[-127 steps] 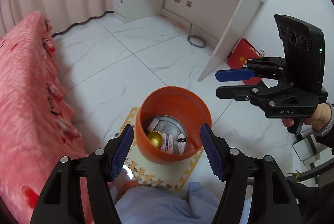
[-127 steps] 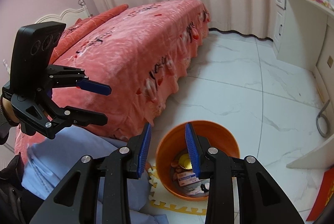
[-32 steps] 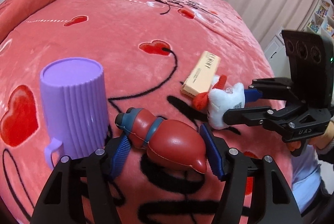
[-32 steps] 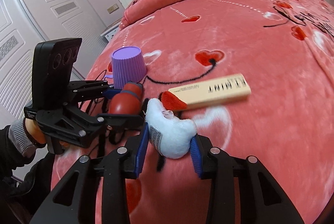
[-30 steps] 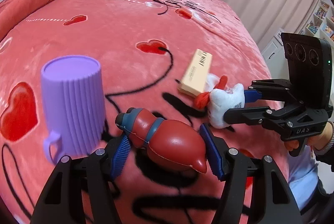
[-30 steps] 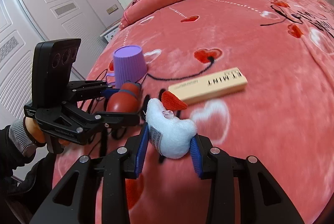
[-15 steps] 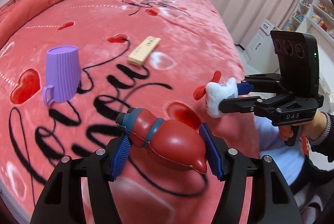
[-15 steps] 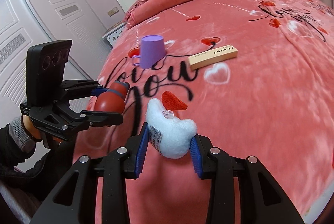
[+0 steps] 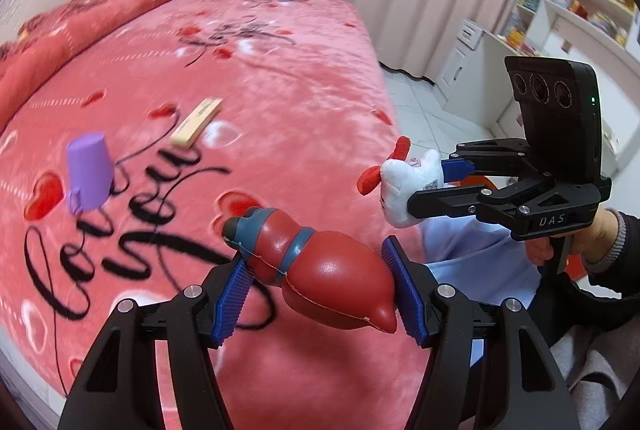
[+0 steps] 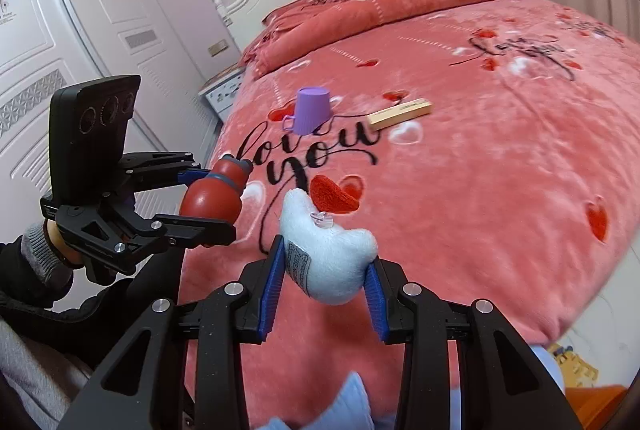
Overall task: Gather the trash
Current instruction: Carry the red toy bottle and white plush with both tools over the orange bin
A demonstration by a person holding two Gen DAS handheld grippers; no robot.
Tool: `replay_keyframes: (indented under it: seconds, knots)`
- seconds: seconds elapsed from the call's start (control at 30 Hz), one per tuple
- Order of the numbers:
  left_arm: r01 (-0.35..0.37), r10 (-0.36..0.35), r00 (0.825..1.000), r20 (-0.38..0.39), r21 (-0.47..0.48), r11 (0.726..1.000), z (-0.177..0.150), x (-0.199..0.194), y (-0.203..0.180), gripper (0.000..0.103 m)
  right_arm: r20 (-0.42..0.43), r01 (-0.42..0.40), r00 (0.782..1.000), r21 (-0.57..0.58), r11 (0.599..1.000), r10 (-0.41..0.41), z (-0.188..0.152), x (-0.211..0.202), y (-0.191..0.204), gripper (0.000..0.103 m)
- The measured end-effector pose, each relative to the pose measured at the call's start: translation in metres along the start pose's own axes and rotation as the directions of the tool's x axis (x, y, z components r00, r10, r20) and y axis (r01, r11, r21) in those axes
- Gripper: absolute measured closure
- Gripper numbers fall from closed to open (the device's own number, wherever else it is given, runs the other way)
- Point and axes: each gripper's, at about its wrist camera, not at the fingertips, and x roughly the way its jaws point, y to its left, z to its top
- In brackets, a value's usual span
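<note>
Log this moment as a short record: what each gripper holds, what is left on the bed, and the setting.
left gripper: shut on red and blue toy, held clear of the bed
right gripper: shut on white plush toy
left on bed: purple cup, upside down; beige box, lying flat
setting: bedroom, pink blanket with black lettering
</note>
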Motion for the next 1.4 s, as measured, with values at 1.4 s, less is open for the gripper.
replay_keyframes:
  seconds: [1.4]
  knots:
    - [0.457,-0.365,0.889,-0.275,0.529,0.715,0.151,0.212,-0.315,0.038,0.127,0.418,0.800,0.583,0.697,-0.586,-0.221,-0.328,-0.213,0.065]
